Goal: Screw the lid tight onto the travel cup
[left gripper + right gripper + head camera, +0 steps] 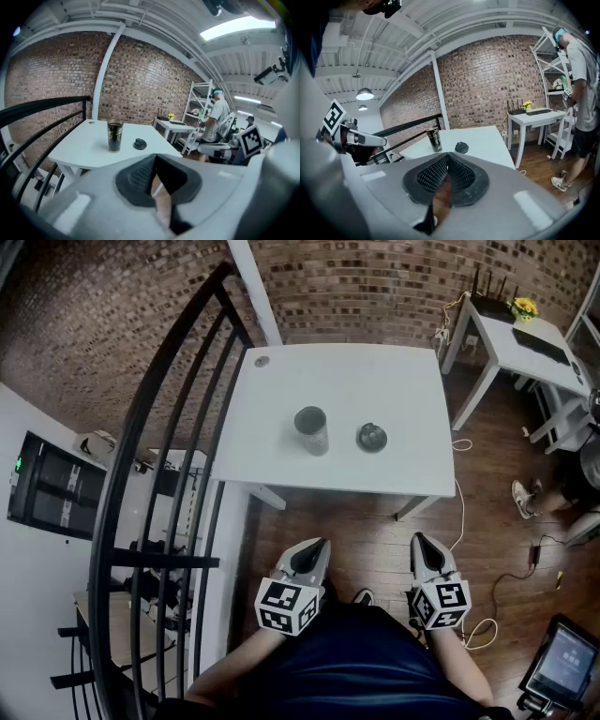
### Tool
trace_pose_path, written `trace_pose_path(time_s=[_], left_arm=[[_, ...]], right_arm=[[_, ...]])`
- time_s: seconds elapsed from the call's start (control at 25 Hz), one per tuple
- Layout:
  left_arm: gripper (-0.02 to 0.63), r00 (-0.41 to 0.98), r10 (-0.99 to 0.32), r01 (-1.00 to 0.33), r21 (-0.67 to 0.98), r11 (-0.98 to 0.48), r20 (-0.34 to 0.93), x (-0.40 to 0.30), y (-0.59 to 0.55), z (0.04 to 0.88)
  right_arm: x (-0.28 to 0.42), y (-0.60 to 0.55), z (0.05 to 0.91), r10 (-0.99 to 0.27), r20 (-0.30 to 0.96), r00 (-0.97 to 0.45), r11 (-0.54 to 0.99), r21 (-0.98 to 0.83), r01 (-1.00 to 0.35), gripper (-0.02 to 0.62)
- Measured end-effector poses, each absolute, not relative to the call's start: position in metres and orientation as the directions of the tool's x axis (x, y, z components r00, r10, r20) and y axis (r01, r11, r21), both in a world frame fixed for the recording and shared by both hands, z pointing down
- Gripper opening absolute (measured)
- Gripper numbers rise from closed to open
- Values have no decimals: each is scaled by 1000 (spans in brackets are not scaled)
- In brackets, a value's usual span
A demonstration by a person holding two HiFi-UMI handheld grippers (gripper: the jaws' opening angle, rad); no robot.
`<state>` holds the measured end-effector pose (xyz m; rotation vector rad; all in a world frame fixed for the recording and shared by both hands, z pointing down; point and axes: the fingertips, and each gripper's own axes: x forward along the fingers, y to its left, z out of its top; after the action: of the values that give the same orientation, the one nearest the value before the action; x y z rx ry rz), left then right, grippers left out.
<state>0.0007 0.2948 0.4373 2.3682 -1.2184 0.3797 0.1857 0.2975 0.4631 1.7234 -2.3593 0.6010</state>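
Observation:
A dark travel cup [311, 429] [115, 136] [434, 139] stands upright and uncovered on the white table [375, 390]. Its round black lid [371, 437] [139, 144] [461, 147] lies flat on the table just to the right of it, apart from the cup. Both grippers hang well short of the table, close to my body. My left gripper [319, 546] [155, 157] is shut with nothing in it. My right gripper [418, 540] [448, 154] is also shut and holds nothing. Both point toward the table.
A black curved railing [178, 399] runs along the left of the table. A second white desk [525, 343] with a keyboard and yellow flowers stands at the back right. A person [581, 93] stands by white shelves at the right. Cables lie on the wooden floor [487, 549].

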Motion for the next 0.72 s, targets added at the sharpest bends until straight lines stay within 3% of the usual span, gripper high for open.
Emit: trace_pose_path(time_s=[0.16, 0.4, 0.48, 0.64, 0.72], left_arm=[[6, 595, -716, -803, 306, -511, 364, -9, 258, 434], [6, 681, -685, -732, 268, -627, 259, -14, 171, 427], [6, 696, -661, -718, 260, -646, 280, -25, 141, 439], [8, 728, -602, -684, 286, -671, 328, -49, 85, 465], [72, 740, -572, -668, 292, -685, 352, -58, 60, 474]], right_arm=[[171, 269, 464, -864, 340, -371, 290, -266, -919, 11], [165, 190, 457, -885, 301, -355, 280, -265, -923, 11], [166, 163, 462, -881, 333, -336, 269, -231, -935, 13], [174, 109, 485, -848, 453, -276, 236, -144, -961, 84], [175, 85, 506, -805, 536, -254, 238, -99, -966, 126]])
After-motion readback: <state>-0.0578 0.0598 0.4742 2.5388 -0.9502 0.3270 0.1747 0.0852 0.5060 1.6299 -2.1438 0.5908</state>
